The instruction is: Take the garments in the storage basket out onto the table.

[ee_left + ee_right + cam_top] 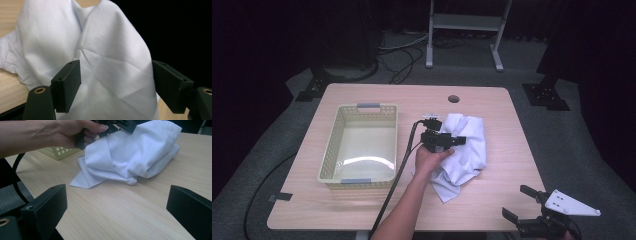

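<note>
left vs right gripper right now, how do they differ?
The left gripper is out over the crumpled white cloth at the table's middle; the right gripper sits back at the near right edge of the light wooden table, away from the cloth. The left's jaws straddle a raised fold of cloth; the right's frame only bare tabletop, the cloth lying beyond them. Shared: both have black jaws spread open, gripping nothing.

Both grippers are black, with blocky square jaws (brass-ringed screw holes at their bases). The left gripper [451, 141] trails a thick black cable [398, 175]; the right gripper [521, 203] carries a grey three-cornered plate [569, 203].
</note>
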A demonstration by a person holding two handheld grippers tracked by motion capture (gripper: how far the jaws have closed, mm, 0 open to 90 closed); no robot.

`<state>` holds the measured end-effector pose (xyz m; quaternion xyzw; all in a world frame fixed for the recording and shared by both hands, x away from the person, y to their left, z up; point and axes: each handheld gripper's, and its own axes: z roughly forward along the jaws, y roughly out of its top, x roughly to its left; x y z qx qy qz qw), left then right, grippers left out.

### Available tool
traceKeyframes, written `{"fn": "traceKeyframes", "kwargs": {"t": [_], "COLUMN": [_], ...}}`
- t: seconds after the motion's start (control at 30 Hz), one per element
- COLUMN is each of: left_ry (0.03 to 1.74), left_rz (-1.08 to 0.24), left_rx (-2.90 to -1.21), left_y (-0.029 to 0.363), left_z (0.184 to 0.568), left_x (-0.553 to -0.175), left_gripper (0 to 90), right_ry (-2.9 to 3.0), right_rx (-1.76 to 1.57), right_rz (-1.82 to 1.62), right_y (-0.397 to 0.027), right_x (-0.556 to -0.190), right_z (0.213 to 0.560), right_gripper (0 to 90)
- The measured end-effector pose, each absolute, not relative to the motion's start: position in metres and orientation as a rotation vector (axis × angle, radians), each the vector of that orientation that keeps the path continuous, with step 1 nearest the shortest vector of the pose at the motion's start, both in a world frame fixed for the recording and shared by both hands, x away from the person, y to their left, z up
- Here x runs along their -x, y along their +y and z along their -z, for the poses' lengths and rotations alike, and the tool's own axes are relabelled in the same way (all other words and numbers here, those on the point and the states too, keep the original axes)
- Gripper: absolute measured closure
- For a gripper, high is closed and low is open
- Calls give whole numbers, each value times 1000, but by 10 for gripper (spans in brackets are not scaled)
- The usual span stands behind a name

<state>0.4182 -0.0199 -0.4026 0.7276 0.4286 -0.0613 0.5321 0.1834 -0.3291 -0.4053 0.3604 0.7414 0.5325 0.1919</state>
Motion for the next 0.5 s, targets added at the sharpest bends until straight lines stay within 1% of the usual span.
{"fn": "traceKeyframes", "kwargs": {"t": [0.07, 0.1, 0.5], "left_ry": [1019, 1019, 1001], "left_rz": [143, 137, 87], "left_rx": [-1730, -1731, -1745], "left_y": [-18, -18, -12], "left_z": [400, 399, 384], "left_x": [-418, -417, -408], "left_gripper": [251, 232, 203], "right_ry": [2081, 2081, 2078], "right_rx": [-1012, -1013, -1014], "right_rz": [-1495, -1494, -1500], "right_y": [-329, -329, -327], "right_x": [-183, -183, -183], "right_z": [405, 405, 405], "right_gripper": [30, 30, 30]}}
